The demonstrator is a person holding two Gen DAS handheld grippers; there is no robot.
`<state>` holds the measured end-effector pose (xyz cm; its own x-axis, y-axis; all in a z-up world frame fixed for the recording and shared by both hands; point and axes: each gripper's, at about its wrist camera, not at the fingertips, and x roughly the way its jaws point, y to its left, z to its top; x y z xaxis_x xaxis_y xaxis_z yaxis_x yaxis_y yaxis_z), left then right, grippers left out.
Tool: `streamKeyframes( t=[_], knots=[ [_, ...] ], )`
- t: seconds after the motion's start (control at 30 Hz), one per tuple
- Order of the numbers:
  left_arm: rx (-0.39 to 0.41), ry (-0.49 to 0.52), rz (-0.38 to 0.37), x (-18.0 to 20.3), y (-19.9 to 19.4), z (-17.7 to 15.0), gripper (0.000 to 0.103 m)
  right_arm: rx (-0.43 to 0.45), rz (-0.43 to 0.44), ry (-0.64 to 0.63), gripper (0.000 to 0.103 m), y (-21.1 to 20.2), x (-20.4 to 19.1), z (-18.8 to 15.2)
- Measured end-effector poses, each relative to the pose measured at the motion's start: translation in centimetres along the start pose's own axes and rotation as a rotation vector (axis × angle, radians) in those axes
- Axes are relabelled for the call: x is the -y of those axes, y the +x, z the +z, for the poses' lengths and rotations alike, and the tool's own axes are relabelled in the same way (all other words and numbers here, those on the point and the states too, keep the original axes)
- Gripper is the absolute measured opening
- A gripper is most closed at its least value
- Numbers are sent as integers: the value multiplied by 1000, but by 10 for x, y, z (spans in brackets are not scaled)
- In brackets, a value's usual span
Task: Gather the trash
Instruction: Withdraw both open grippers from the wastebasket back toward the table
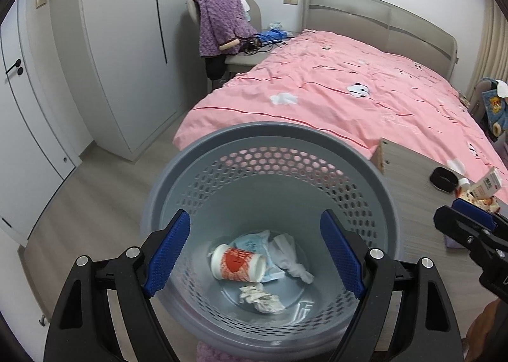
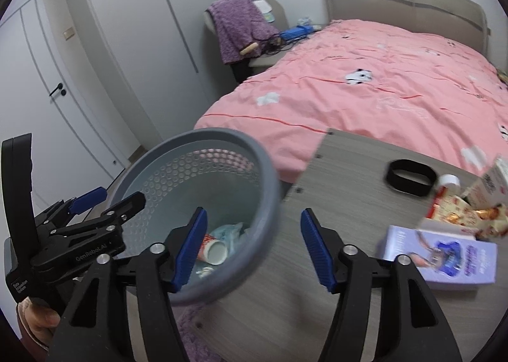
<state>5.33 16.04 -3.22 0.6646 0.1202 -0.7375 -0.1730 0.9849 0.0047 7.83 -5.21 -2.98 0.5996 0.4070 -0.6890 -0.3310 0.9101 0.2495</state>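
A grey perforated trash basket (image 1: 266, 140) stands beside a wooden table (image 2: 343, 178). In it lie a white and red paper cup (image 1: 238, 263), crumpled tissues (image 1: 262, 297) and a pale blue wrapper (image 1: 250, 241). My left gripper (image 1: 255, 255) is open and empty, right above the basket's mouth. My right gripper (image 2: 254, 249) is open and empty over the basket's rim (image 2: 270, 203) and the table edge. On the table lie a purple box (image 2: 444, 257), snack packets (image 2: 460, 216), a carton (image 2: 492, 184) and a black ring (image 2: 409, 178).
A bed with a pink cover (image 1: 349, 92) stands behind the table. A chair with a purple blanket (image 1: 219, 22) stands by the wardrobe (image 1: 127, 44). A door (image 2: 47, 92) is on the left. Wood floor (image 1: 95, 197) surrounds the basket.
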Motion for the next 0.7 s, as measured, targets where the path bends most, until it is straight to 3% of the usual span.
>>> streamKeyframes(
  t=[0.43, 0.7],
  knots=[
    [17, 60, -94, 50, -19, -5, 81, 38, -196, 119, 74, -61, 101, -34],
    [14, 90, -126, 80, -27, -9, 81, 25, -242, 144, 85, -72, 158, -45]
  ],
)
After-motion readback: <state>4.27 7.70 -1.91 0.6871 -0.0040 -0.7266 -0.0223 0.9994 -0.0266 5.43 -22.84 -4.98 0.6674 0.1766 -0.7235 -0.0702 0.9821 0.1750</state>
